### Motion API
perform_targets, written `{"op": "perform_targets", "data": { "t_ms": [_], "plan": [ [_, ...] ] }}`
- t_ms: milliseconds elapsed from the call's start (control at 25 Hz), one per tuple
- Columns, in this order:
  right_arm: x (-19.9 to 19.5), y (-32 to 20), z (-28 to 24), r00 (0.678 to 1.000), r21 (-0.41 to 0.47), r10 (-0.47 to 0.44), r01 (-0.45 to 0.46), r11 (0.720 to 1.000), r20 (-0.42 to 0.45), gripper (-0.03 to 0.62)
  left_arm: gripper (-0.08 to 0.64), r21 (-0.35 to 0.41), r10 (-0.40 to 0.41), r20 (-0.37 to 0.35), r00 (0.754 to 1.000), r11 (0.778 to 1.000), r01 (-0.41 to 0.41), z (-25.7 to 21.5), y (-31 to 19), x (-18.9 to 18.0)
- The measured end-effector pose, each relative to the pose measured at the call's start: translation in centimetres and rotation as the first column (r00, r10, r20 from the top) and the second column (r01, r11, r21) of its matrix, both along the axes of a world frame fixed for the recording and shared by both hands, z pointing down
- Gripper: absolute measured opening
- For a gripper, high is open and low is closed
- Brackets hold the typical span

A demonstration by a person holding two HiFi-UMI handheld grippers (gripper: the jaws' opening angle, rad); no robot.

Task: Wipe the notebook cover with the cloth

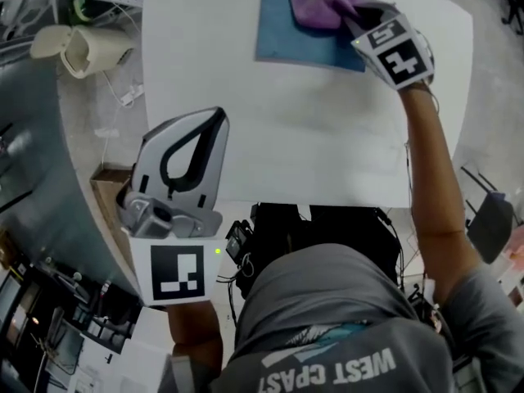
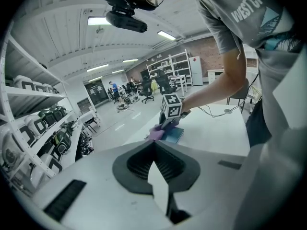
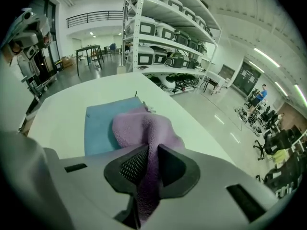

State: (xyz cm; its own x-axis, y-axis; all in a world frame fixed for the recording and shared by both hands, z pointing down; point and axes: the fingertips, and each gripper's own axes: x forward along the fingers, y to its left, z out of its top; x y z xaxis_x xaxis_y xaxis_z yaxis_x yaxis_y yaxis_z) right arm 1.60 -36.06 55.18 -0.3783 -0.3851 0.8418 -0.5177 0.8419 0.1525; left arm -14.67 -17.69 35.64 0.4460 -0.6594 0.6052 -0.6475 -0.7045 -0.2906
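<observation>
Right gripper [image 3: 151,150]: clamped on purple cloth [image 3: 139,127], which is laid on the blue notebook [image 3: 98,128]. Flat, overlapping strokes are advised across the bare cover. Left gripper [image 2: 154,146]: closed, empty.

Blue notebook [image 1: 301,44] flat, closed; purple cloth [image 1: 321,6] bunched atop its far-right corner.

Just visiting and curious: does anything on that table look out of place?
Nothing really. The purple cloth is bunched, not flat, on the blue notebook, pinched in the right gripper. No spill or damage shows.
</observation>
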Motion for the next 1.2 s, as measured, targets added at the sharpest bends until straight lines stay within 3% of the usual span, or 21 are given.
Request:
{"op": "perform_targets", "data": {
  "t_ms": [400,560,760,1080,1200],
  "plan": [
    [-13.8,0.0,-0.3,0.979,0.056,-0.180,0.176,0.983,0.094,0.075,0.000,-0.025,-0.049,0.010,0.999,0.998,0.049,0.9,1.8,-2.5],
    [-16.0,0.3,-0.4,0.968,0.079,-0.227,0.219,0.973,0.106,0.075,0.000,-0.028,-0.052,0.015,0.999,0.998,0.052,1.0,2.1,-3.0],
    [-12.4,-0.6,-0.4,0.981,0.066,-0.163,0.156,0.986,0.109,0.075,0.000,-0.025,-0.043,0.016,0.999,0.999,0.044,0.8,1.7,-2.8],
    [-0.1,-1.0,-0.2,0.998,0.038,0.044,-0.046,0.998,0.053,0.075,0.000,-0.015,0.005,0.015,1.000,1.000,-0.005,0.4,0.9,-1.2],
    [2.6,-0.7,-0.3,0.994,0.028,0.098,-0.099,0.995,0.050,0.075,-0.001,-0.015,0.026,0.013,1.000,1.000,-0.026,0.3,0.6,-0.6]
  ]
}}
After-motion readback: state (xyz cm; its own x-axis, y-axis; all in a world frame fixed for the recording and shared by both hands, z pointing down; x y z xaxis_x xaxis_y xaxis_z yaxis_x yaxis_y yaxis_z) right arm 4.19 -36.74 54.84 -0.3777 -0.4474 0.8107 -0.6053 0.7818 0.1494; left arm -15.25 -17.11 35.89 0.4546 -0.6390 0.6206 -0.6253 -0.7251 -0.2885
